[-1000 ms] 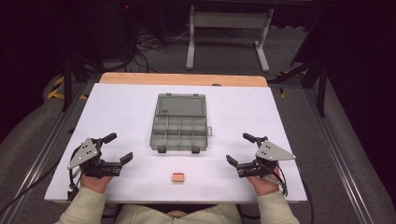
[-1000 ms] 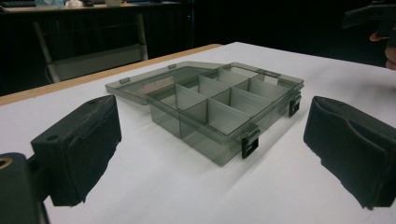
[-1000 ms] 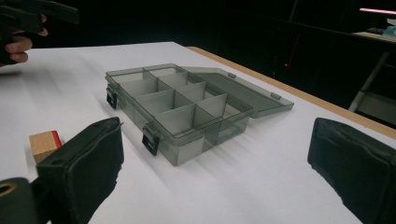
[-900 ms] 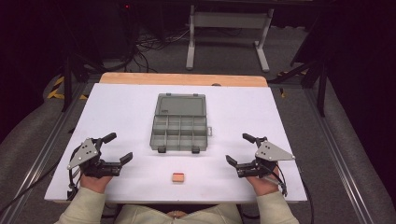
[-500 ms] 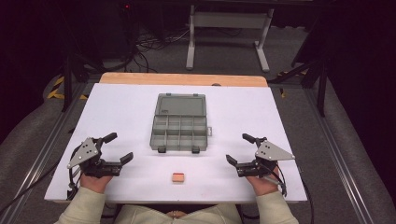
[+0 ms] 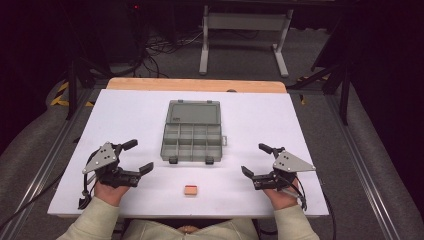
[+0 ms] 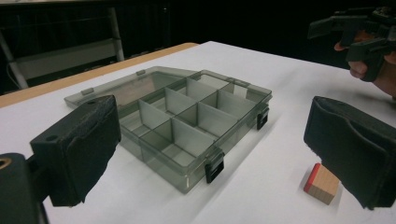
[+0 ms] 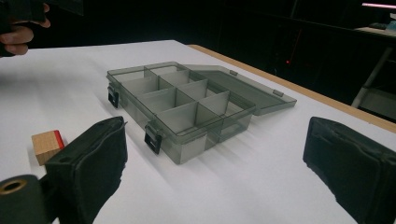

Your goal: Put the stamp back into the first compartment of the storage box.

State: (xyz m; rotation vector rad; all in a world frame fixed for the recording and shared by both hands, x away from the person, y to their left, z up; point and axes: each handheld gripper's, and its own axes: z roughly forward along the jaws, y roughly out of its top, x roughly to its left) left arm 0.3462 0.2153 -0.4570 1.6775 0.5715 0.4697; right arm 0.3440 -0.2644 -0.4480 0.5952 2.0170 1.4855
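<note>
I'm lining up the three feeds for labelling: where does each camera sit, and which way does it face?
High view: above the person's side, looking forward and down on the white table; forearms and both grippers show.
Left gripper view: rides the left gripper, facing the open organiser box; its jaws show.
Right gripper view: rides the right gripper, facing the box; its jaws show.
All share the box and wooden block.
</note>
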